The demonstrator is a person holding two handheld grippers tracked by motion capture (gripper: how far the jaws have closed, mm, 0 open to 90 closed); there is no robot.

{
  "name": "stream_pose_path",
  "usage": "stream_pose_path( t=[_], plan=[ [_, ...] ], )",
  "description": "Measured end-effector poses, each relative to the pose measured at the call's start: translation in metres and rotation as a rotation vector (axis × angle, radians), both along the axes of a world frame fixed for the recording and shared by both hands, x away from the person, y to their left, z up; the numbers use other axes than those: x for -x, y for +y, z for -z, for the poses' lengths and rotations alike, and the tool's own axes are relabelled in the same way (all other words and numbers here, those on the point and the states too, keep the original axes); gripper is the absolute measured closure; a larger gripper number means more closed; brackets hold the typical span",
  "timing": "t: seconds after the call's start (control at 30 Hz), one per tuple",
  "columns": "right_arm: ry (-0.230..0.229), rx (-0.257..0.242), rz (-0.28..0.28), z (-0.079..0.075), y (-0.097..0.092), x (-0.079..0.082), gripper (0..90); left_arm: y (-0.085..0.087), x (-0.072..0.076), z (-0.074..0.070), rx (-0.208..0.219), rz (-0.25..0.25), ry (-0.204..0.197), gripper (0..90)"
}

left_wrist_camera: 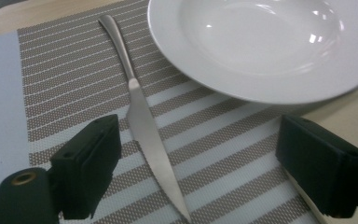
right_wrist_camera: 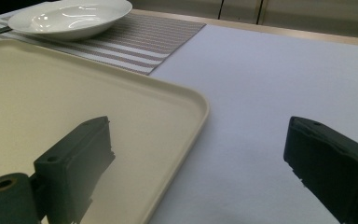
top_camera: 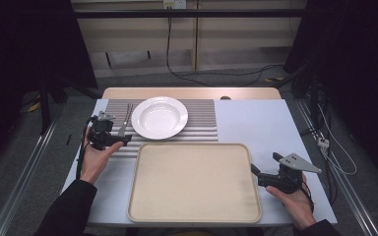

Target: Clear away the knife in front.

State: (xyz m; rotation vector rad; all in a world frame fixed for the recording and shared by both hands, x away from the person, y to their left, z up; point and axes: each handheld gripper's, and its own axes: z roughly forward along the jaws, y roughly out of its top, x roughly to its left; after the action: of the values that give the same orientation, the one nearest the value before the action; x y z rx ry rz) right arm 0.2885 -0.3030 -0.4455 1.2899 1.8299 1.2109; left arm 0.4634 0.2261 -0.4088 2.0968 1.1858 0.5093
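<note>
steel knife [left_wrist_camera: 142, 116] lies flat on the striped placemat [left_wrist_camera: 70, 70], just beside the white plate [left_wrist_camera: 261, 46], its tip toward the left gripper [left_wrist_camera: 198, 163]. the jaws of this gripper stand released on both sides of the blade, not touching it. the right gripper [right_wrist_camera: 200, 172] hovers with released jaws over the edge of the beige tray [right_wrist_camera: 51, 93] on the desk [right_wrist_camera: 270, 93].

**Handheld grippers and sleeves: appearance**

Left gripper [top_camera: 123, 140]: matte black body, black cable trailing from the rear, small grey plate on top. Jaws as blocky black rectangular pads, each with a small round screw hole; brass-coloured ring set into a black cylindrical boss at the base. Right gripper [top_camera: 264, 169]: same black build, topped by a grey three-cornered plate with dark fastener dots. Dark, black long sleeves on both forearms.
</note>
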Motion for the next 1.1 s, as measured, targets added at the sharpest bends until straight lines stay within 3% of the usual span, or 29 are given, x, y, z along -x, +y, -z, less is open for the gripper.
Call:
stream_pose_path(
  t=[0.1, 0.33, 0.7, 0.87, 1.1],
  plan=[
    [0.001, -0.002, -0.001, 0.0, 0.0, -0.001, 7.3, 0.003, -0.011, 0.0, -0.022, -0.023, 0.001, 14.9],
    [0.008, -0.004, -0.007, 0.001, 0.001, -0.002, 7.0, 0.006, -0.03, 0.002, -0.021, -0.054, 0.04, 19.9],
    [0.038, -0.009, -0.033, 0.004, 0.002, -0.007, 5.9, 0.007, -0.059, 0.01, -0.012, -0.095, 0.039, 24.2],
    [0.047, -0.011, -0.037, 0.005, 0.001, -0.008, 6.0, 0.002, -0.079, 0.013, -0.038, -0.088, 0.056, 34.9],
    [0.047, -0.01, -0.035, 0.005, 0.001, -0.008, 6.2, -0.001, -0.093, 0.015, -0.061, -0.114, 0.067, 44.4]
  ],
)
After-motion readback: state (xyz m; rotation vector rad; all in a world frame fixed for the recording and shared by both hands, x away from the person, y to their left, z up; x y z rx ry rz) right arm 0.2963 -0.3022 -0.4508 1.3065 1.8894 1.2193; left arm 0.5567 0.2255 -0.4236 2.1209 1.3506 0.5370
